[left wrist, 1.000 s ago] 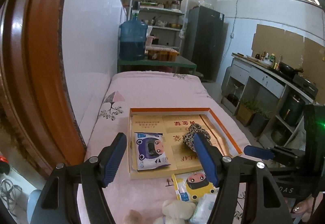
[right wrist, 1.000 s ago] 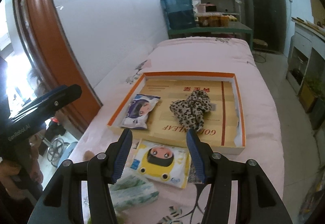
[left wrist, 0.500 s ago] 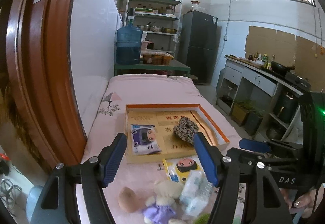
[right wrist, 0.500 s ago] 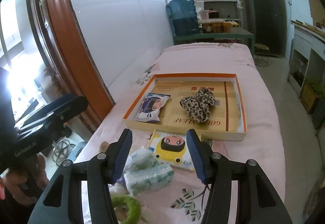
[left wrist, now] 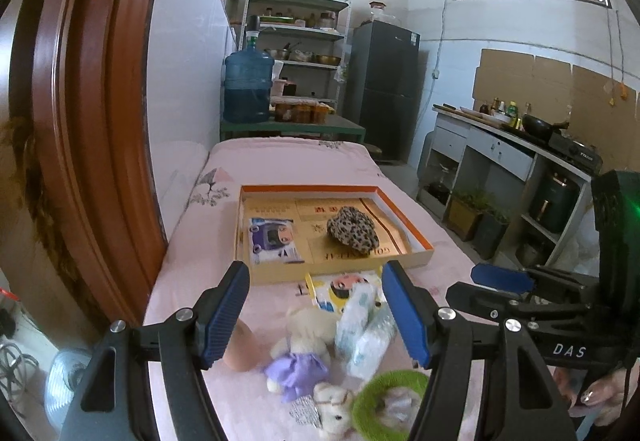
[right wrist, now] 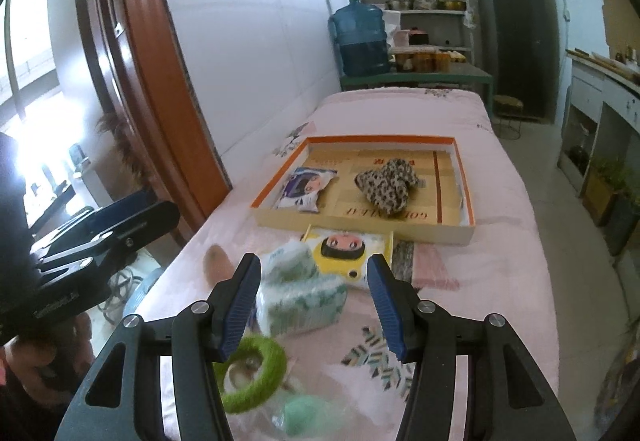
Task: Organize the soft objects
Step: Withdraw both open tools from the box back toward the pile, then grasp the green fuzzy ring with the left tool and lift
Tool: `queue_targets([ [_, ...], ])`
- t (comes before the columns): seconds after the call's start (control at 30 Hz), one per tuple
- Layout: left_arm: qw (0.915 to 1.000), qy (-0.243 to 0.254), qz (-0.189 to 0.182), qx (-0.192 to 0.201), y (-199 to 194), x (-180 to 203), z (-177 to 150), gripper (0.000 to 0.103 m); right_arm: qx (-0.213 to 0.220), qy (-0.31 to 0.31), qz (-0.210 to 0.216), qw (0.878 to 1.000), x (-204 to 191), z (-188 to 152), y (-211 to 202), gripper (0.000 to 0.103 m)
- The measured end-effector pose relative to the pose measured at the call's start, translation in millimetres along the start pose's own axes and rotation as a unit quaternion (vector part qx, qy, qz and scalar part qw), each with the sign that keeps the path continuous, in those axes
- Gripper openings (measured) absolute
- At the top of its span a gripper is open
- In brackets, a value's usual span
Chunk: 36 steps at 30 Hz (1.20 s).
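A shallow orange-rimmed box (left wrist: 416, 239) (right wrist: 280, 183) lies on the pink bedcover and holds a purple wipes pack (left wrist: 272, 241) (right wrist: 306, 189) and a leopard-print cloth (left wrist: 352, 233) (right wrist: 386, 185). In front of the box lie a yellow wipes pack (right wrist: 348, 253), two tissue packs (left wrist: 364, 325) (right wrist: 300, 289), a plush doll in purple (left wrist: 300, 345), a small white plush (left wrist: 332, 409) and a green ring (left wrist: 384, 405) (right wrist: 256, 373). My left gripper (left wrist: 316, 313) hangs open above the doll and tissue packs. Over the tissue packs my right gripper (right wrist: 314, 301) is open too, holding nothing.
A brown door frame (left wrist: 80, 121) and white wall run along the left of the bed (right wrist: 500, 281). A water jug (left wrist: 248, 85), shelves and a fridge (left wrist: 384, 89) stand behind it. A kitchen counter (left wrist: 520, 145) is on the right. A tan rounded object (right wrist: 218, 265) lies near the bed's left edge.
Both grippers have drawn back from the box toward the near end of the bed. The doll, tissue packs and green ring have come into view beneath them. Both stay open.
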<state>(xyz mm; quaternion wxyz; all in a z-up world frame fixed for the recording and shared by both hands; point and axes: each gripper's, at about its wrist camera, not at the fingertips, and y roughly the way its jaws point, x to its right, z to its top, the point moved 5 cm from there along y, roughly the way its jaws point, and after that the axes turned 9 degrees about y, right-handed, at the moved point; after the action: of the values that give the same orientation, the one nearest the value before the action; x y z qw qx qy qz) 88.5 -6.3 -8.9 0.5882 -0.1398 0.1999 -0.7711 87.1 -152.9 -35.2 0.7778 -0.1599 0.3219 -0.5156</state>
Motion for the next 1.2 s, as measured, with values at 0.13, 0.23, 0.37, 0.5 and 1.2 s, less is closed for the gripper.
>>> queue_targets([
  [0.13,1.0000,-0.004,-0.002,-0.001,-4,4,-10,0.068,-0.008,0.009,0.004,1.000,3,-15,-3,0.057],
  [0.23,1.0000,-0.003,0.002,0.000,-8,8,-18,0.068,-0.012,0.012,0.003,1.000,5,-23,-4,0.057],
  [0.37,1.0000,-0.004,0.002,-0.005,-11,13,-30,0.068,-0.013,0.012,-0.004,1.000,8,-34,-7,0.057],
  [0.5,0.9999,-0.006,0.008,-0.008,-14,17,-40,0.068,-0.009,0.009,-0.013,1.000,10,-44,-12,0.057],
  [1.2,0.9986,-0.021,-0.021,-0.043,-8,46,-84,0.068,-0.012,0.017,-0.016,1.000,30,-93,-28,0.057],
])
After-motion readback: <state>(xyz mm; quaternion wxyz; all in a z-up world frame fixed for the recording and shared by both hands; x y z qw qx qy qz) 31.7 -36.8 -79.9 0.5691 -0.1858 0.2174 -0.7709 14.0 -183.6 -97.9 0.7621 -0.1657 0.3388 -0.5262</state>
